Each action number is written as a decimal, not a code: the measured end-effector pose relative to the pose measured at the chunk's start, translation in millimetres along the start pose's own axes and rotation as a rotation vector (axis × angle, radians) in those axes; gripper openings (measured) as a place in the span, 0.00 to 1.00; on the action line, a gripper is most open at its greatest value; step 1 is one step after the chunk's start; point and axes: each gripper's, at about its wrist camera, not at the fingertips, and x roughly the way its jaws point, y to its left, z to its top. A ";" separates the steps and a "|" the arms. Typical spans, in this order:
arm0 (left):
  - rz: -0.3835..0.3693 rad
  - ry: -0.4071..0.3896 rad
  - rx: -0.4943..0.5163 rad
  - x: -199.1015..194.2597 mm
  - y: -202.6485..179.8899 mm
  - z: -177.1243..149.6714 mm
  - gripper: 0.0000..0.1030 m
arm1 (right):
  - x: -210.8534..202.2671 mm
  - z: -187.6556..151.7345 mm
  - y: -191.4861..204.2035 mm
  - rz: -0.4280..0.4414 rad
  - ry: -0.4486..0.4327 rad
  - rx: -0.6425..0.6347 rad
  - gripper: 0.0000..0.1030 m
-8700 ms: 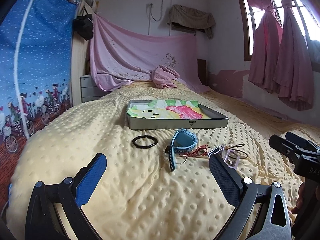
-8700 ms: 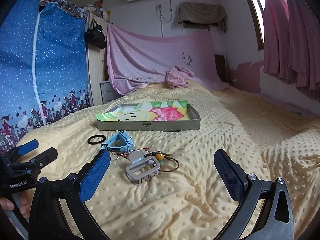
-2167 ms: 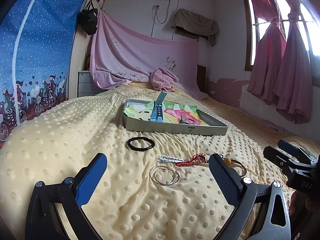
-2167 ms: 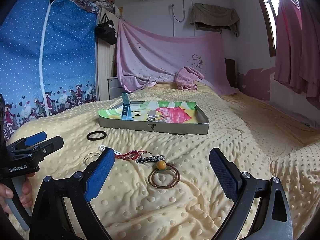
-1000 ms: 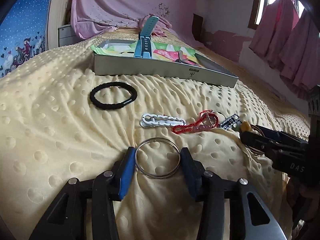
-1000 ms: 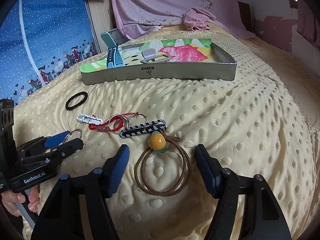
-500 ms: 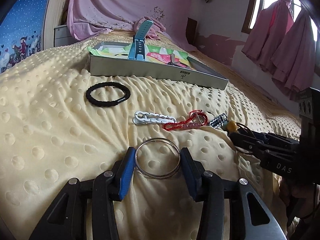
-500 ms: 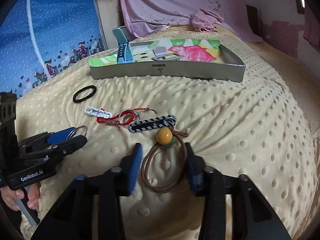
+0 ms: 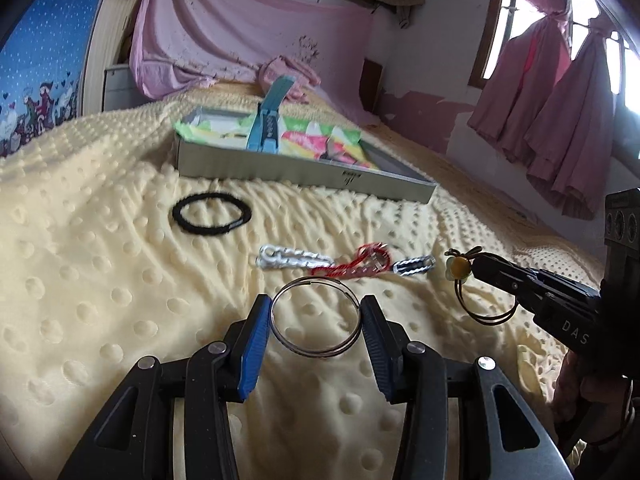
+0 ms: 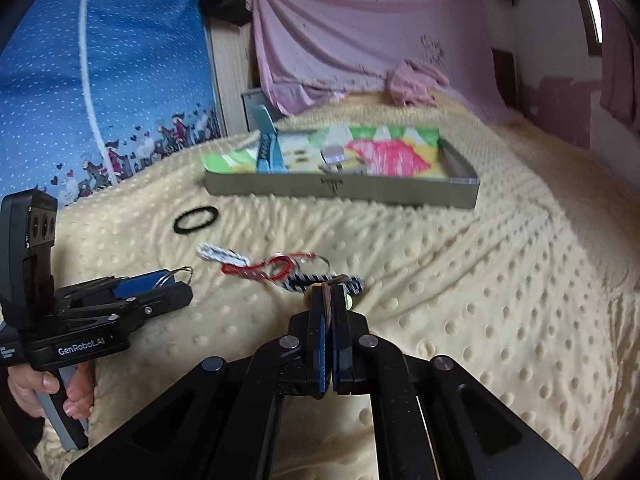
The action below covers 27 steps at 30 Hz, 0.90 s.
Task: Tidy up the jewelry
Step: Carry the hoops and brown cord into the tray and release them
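Our right gripper (image 10: 329, 300) has its fingers pinched tight on the brown hair tie (image 9: 482, 304), bead (image 9: 459, 267) just past the tips, while our left gripper (image 9: 316, 322) clamps the silver ring (image 9: 316, 322) flat between half-closed fingers. Dead ahead of both, up the bed (image 10: 500, 280), sits the tray (image 10: 340, 190), long side facing us, the right hand looking nearer. Lettering reads "GenRobot.AI" and "DAS".
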 end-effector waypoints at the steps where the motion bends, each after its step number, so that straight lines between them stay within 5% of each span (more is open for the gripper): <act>1: -0.001 -0.011 0.006 -2.5 -1.7 0.8 0.42 | -3.8 0.9 2.1 0.003 -0.010 -0.009 0.03; 8: -0.025 -0.077 0.034 -7.1 -16.2 28.6 0.42 | -18.7 24.2 6.6 0.027 -0.080 -0.041 0.03; 15: -0.029 -0.134 0.020 34.0 -19.5 95.6 0.42 | 9.0 75.0 -15.0 0.008 -0.125 -0.040 0.03; 27: 0.077 -0.034 0.010 125.6 -10.4 144.9 0.42 | 115.0 138.7 -68.4 0.006 -0.073 0.076 0.03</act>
